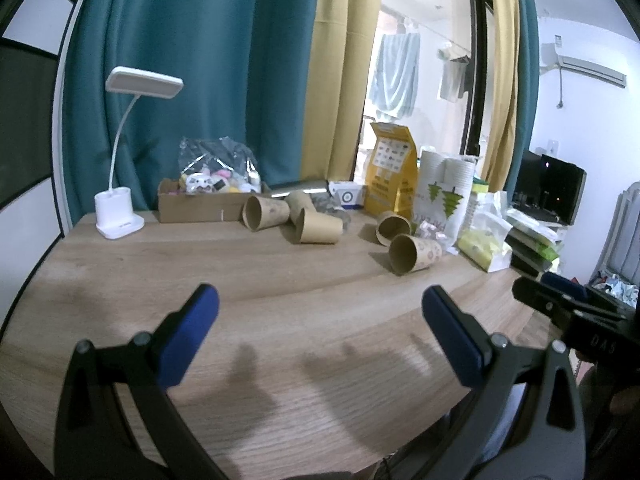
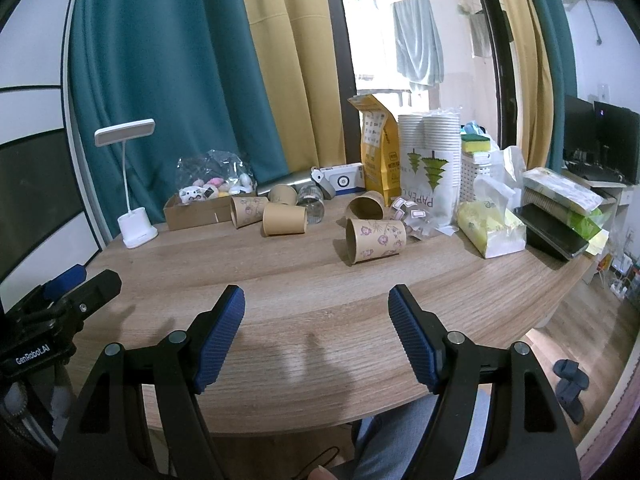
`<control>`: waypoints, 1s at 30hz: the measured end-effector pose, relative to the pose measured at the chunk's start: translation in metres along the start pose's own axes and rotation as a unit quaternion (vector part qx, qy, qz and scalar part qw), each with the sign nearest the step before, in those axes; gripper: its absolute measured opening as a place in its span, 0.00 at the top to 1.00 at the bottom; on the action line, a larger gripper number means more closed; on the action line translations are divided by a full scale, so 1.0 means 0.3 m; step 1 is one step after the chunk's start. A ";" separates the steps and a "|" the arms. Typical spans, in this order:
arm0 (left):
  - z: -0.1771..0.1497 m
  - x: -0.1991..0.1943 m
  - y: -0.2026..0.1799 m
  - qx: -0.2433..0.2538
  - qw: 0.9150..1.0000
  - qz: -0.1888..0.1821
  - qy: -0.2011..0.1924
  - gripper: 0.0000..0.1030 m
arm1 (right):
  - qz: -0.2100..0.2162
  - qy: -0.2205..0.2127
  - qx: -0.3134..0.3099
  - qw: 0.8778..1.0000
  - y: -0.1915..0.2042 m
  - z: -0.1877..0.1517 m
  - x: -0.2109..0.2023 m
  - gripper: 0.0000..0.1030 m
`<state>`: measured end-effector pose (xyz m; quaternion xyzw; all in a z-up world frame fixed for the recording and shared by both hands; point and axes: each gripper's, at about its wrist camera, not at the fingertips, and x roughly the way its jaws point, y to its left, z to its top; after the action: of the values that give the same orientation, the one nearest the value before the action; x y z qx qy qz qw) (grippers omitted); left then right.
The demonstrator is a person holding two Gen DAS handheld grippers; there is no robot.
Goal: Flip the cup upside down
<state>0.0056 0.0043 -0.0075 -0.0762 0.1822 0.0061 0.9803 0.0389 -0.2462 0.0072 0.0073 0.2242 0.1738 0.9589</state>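
Right wrist view shows the nearest paper cup (image 2: 375, 240) lying on its side on the tabletop (image 2: 280, 280), mouth toward the camera's left, well ahead of the right gripper (image 2: 316, 300), whose fingers (image 2: 224, 332) are spread wide with nothing between them; the left gripper (image 1: 320, 304) is likewise spread and empty. Being thin brown paper, the cup is probably very light, easily crushed and apt to roll, so I would pinch it gently across the mid-wall.

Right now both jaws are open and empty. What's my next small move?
Probably ease the right gripper forward toward the nearest printed cup. It lies on its side, mouth facing left, apart from the other cups, with bare table between it and the open jaws.
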 end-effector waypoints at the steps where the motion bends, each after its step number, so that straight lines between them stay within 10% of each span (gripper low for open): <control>1: 0.000 0.001 -0.001 0.000 1.000 0.000 0.000 0.00 | 0.000 0.000 0.000 1.000 0.000 0.000 0.000 0.25; 30: 0.002 0.000 -0.003 0.000 1.000 0.001 0.001 0.00 | 0.001 0.001 0.002 1.000 -0.007 -0.008 0.000 0.25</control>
<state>0.0059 0.0034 -0.0068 -0.0762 0.1831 0.0069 0.9801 0.0385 -0.2482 0.0048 0.0087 0.2259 0.1740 0.9584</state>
